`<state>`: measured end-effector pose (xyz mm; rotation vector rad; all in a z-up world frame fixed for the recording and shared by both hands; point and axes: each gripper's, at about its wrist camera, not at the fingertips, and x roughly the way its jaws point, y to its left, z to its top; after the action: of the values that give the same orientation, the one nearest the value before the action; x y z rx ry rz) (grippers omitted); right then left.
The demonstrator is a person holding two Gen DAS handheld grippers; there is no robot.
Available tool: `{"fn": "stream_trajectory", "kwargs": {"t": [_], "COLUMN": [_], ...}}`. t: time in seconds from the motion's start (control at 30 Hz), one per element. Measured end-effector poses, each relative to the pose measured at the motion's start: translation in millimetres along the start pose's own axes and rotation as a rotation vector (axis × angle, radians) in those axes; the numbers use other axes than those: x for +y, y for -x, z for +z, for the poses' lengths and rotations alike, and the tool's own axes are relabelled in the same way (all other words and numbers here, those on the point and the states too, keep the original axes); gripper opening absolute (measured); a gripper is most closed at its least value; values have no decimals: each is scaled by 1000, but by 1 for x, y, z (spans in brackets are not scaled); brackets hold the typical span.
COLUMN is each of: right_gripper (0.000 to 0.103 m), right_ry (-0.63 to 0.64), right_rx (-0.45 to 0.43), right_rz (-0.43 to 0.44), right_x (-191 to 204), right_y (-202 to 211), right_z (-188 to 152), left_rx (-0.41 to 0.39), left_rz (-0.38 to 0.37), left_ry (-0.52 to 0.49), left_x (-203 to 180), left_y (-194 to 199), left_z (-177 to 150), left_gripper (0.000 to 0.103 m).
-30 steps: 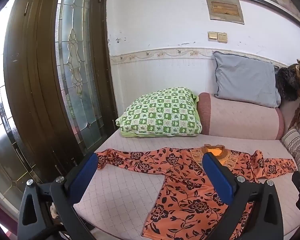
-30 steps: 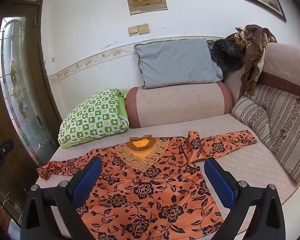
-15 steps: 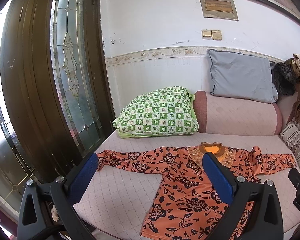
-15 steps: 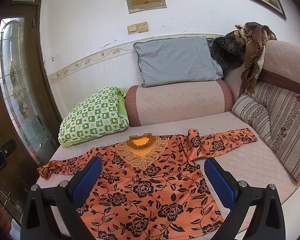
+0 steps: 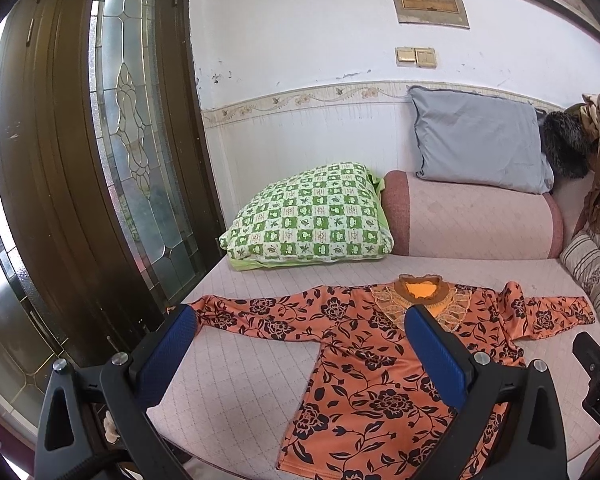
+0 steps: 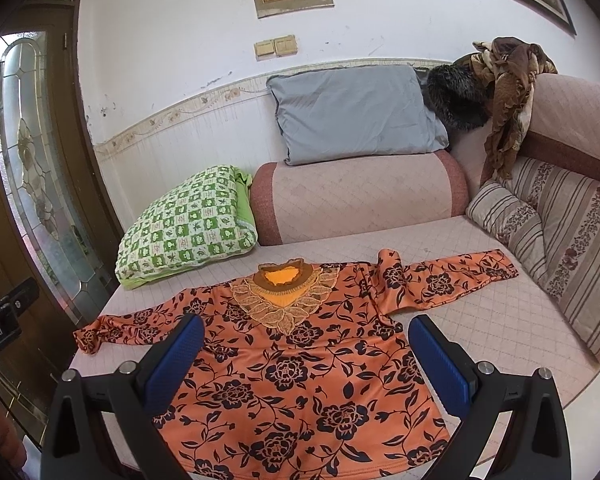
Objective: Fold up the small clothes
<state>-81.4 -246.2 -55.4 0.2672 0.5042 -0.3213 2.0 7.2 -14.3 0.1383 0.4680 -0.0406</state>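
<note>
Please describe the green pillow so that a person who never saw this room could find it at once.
Start at the pink sofa seat, where an orange shirt lies flat. At the seat's far end, near the glass door, lies the green pillow, beside the pink bolster. It alone has a green and white check pattern; the grey pillow above the bolster is plain.

A pink quilted sofa seat [image 6: 480, 320] carries an orange floral shirt [image 6: 300, 364] spread flat, sleeves out to both sides. A green checked pillow [image 6: 184, 228] rests at the back left, touching a pink bolster [image 6: 360, 196]. A striped cushion [image 6: 508, 220] sits right, apparently on the seat.
</note>
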Motion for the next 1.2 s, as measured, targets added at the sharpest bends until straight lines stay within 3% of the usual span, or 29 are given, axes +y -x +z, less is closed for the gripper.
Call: {"fn": "stream_trajectory", "kwargs": {"t": [0.23, 0.63, 0.9, 1.1, 1.2], "right_gripper": [103, 103, 103, 103, 103], "right_ry": [7, 76, 4, -6, -75], "right_rx": [62, 39, 45, 59, 81], "right_rz": [-16, -54, -21, -57, -46], "right_x": [-1, 0, -8, -27, -62], "right_y": [-15, -16, -19, -49, -84], "right_z": [-1, -1, 8, 9, 3], "left_rx": [22, 22, 23, 69, 148], "left_rz": [-3, -17, -24, -100, -155], "left_ry": [-13, -28, -36, -48, -54], "left_x": [-8, -17, -22, -42, -65], "left_y": [-13, -10, -16, -57, -103], "left_z": [-2, -4, -5, -14, -28], "left_gripper": [103, 103, 103, 103, 103]}}
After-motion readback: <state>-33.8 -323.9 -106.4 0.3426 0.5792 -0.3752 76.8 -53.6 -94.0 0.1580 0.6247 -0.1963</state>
